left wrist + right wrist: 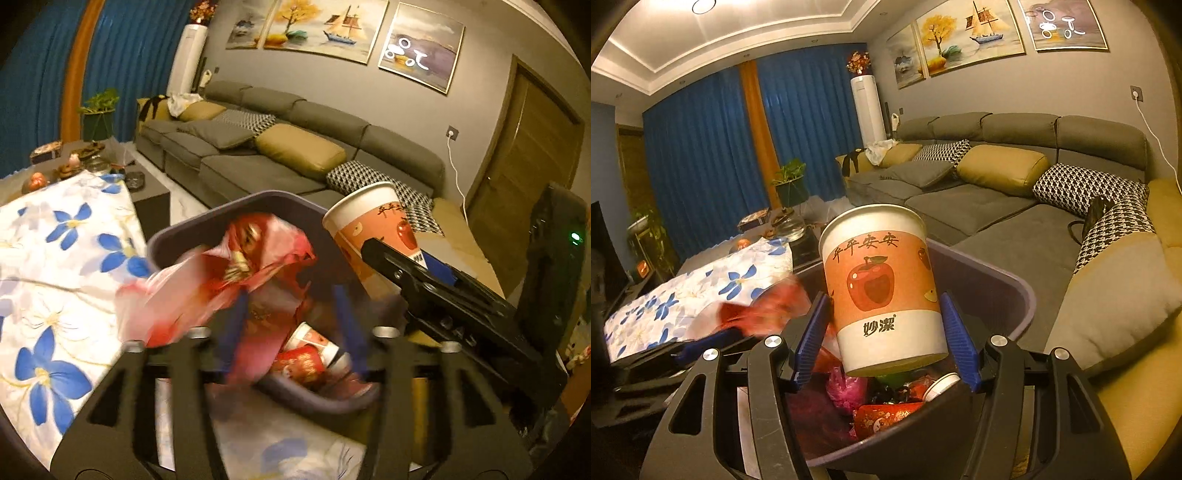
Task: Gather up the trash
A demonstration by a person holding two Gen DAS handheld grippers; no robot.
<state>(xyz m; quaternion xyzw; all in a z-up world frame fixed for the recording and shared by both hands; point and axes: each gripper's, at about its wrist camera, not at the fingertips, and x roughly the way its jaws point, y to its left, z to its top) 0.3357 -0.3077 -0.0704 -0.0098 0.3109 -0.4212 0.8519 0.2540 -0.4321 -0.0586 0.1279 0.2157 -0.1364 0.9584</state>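
A dark purple bin (207,225) (1008,291) sits beside the floral table and holds red wrappers and a small cup (314,343). My left gripper (291,328) is open over the bin; a red and white plastic bag (221,291), blurred, hangs past its left finger and it also shows in the right wrist view (764,306). My right gripper (886,336) is shut on a paper cup with an apple print (882,284), held upright above the bin; the cup also shows in the left wrist view (373,225).
A table with a white and blue flower cloth (55,280) lies left of the bin. A grey sofa with cushions (997,184) runs along the wall to the right. Small items sit on a far low table (74,162).
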